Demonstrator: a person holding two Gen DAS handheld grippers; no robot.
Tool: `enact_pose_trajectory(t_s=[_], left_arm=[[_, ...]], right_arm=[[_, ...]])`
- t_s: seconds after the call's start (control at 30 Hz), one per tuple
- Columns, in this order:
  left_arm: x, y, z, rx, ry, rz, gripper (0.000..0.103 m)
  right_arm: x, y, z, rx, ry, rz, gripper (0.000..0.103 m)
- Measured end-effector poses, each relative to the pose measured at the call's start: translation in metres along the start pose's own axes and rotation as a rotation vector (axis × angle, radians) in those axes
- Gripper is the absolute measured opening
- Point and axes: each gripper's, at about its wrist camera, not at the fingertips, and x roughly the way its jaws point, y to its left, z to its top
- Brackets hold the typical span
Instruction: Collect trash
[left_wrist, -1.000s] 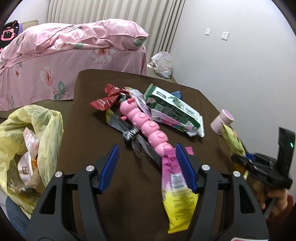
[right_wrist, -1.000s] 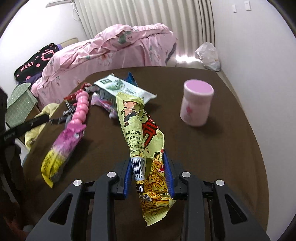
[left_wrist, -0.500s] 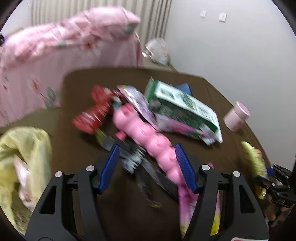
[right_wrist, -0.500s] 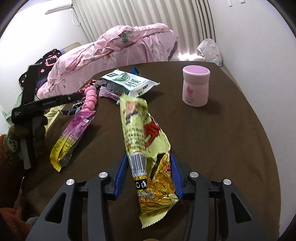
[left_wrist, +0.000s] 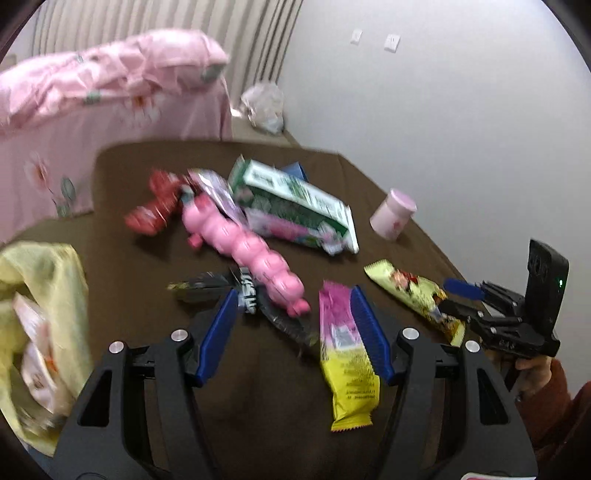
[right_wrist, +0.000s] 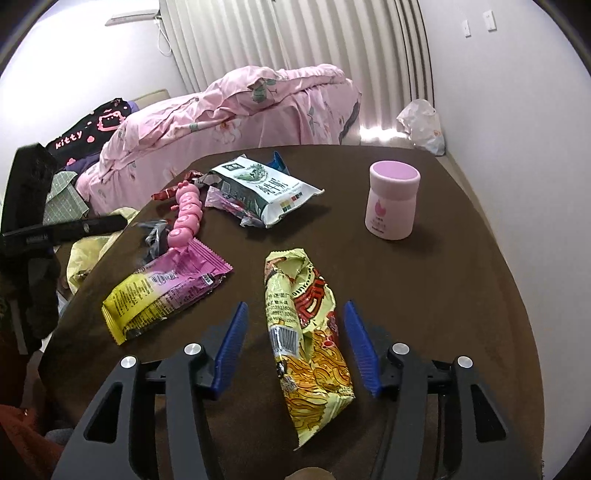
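Wrappers lie on a brown table (right_wrist: 424, 280). A yellow noodle wrapper (right_wrist: 306, 332) lies flat between the open jaws of my right gripper (right_wrist: 295, 336), touching neither; it also shows in the left wrist view (left_wrist: 413, 295). A pink-and-yellow wrapper (left_wrist: 345, 354) lies under the right fingertip of my open, empty left gripper (left_wrist: 293, 317); it also shows in the right wrist view (right_wrist: 166, 288). A black wrapper (left_wrist: 236, 291), a green-and-white bag (left_wrist: 295, 206) and a red wrapper (left_wrist: 155, 210) lie beyond. A yellow trash bag (left_wrist: 40, 332) hangs off the table's left edge.
A pink caterpillar toy (left_wrist: 243, 243) lies among the wrappers. A pink jar (right_wrist: 393, 199) stands at the right. A bed with a pink cover (right_wrist: 240, 110) is behind the table, and a white plastic bag (right_wrist: 421, 125) sits on the floor by the wall.
My right gripper opened and let the yellow noodle wrapper down flat on the table. My left gripper stayed open and swung right over the wrappers.
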Motion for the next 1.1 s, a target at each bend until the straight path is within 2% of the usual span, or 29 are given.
enact_pose_trajectory(t_s=[0.1, 0.23, 0.3, 0.4, 0.5, 0.6, 0.73, 0.87, 0.93, 1.0, 1.1], left_arm=[[-0.005, 0.006, 0.011, 0.004, -0.026, 0.014, 0.06], [0.008, 0.013, 0.029, 0.032, -0.033, 0.063, 0.06], [0.024, 0.016, 0.034, 0.052, 0.002, 0.092, 0.06], [0.054, 0.024, 0.031, 0.053, 0.085, 0.109, 0.06], [0.062, 0.029, 0.016, 0.0, 0.134, 0.098, 0.06], [0.05, 0.022, 0.001, -0.022, 0.136, 0.062, 0.06], [0.028, 0.006, -0.017, -0.02, 0.158, -0.026, 0.06], [0.008, -0.009, -0.023, 0.024, 0.132, -0.062, 0.06], [0.001, -0.011, -0.021, 0.044, 0.113, -0.044, 0.06], [0.001, -0.011, -0.018, 0.062, 0.107, 0.013, 0.06], [0.007, -0.011, -0.019, 0.078, 0.134, 0.039, 0.06]], right_arm=[[-0.001, -0.001, 0.001, 0.006, -0.013, 0.014, 0.059], [-0.001, -0.002, 0.002, -0.001, -0.012, 0.017, 0.06], [0.003, -0.004, 0.004, 0.003, 0.016, -0.03, 0.06], [0.0, -0.008, 0.003, 0.007, 0.02, -0.055, 0.061], [0.001, -0.013, -0.001, 0.004, 0.058, -0.079, 0.061], [0.002, -0.016, -0.008, 0.013, 0.084, -0.073, 0.061], [0.003, -0.012, -0.018, 0.024, 0.103, -0.062, 0.061], [-0.002, -0.003, -0.019, -0.023, 0.081, -0.121, 0.061], [-0.008, 0.0, -0.015, -0.043, 0.052, -0.132, 0.061], [-0.013, 0.002, -0.011, -0.05, 0.024, -0.116, 0.061], [-0.016, 0.005, -0.008, -0.062, 0.016, -0.091, 0.061]])
